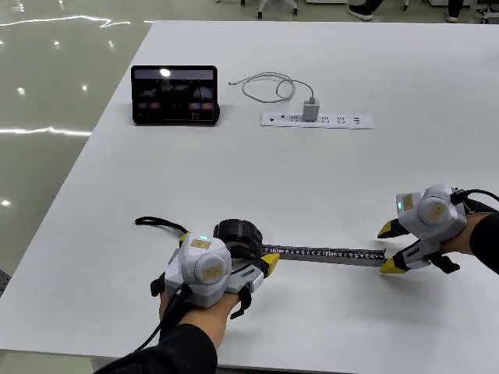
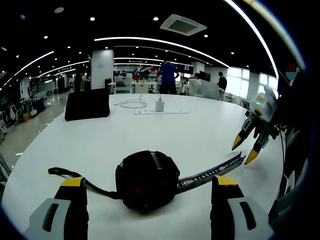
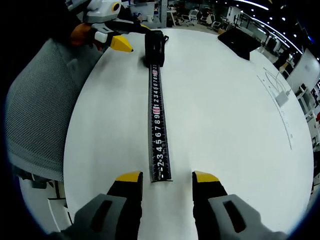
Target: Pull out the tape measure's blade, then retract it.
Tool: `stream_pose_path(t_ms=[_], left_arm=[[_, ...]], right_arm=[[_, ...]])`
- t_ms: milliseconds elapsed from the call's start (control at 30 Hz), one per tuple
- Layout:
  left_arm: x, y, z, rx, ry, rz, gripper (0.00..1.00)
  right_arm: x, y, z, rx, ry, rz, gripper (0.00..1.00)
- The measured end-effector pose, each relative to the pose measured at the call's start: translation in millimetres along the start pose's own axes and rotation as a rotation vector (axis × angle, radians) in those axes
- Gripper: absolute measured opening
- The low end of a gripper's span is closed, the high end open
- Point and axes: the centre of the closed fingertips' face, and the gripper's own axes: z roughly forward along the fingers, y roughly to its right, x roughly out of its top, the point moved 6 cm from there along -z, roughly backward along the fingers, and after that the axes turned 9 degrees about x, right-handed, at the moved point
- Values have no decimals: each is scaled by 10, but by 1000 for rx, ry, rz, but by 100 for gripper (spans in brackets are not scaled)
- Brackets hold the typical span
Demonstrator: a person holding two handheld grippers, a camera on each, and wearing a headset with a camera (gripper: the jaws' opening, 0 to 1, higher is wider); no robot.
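Head view, lower left: black strap trailing leftward across the white surface. Just right of it, left tool held in a hand, its 2 yellow-tipped jaws spread wide on either side of the black tape measure, gripping nothing. Same in the left gripper view: left tool at the bottom edge, tape measure sitting on the surface between the jaws with a gap on each side. From the case toward the right, blade drawn out and lying flat on the surface, printed numbers facing up. At the right edge of the frame, right tool, also open and clamping nothing. In the right gripper view, right tool at the bottom, blade running straight up the middle of the frame to the case near the top, its free end resting between the 2 jaws, closer to the left-hand one and apart from both. Back in the head view, upper left: dark tablet propped upright, screen lit. Upper middle: looped white cable leading to a charger plugged into a white power strip, all well apart from the tape measure.
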Motion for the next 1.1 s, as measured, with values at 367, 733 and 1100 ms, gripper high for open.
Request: stream_pose_path(t_ms=[367,733,1100], left_arm=[[-8,3,4,0,-4,-3,100],[-8,8,4,-3,-1,-5,100],[-18,22,7,-8,-2,2,100]], right_arm=[[-33,9,43,23,-22,-29,21],[-63,32,96,44,-13,-23,14],[-5,-18,70,49,-20,-24,12]])
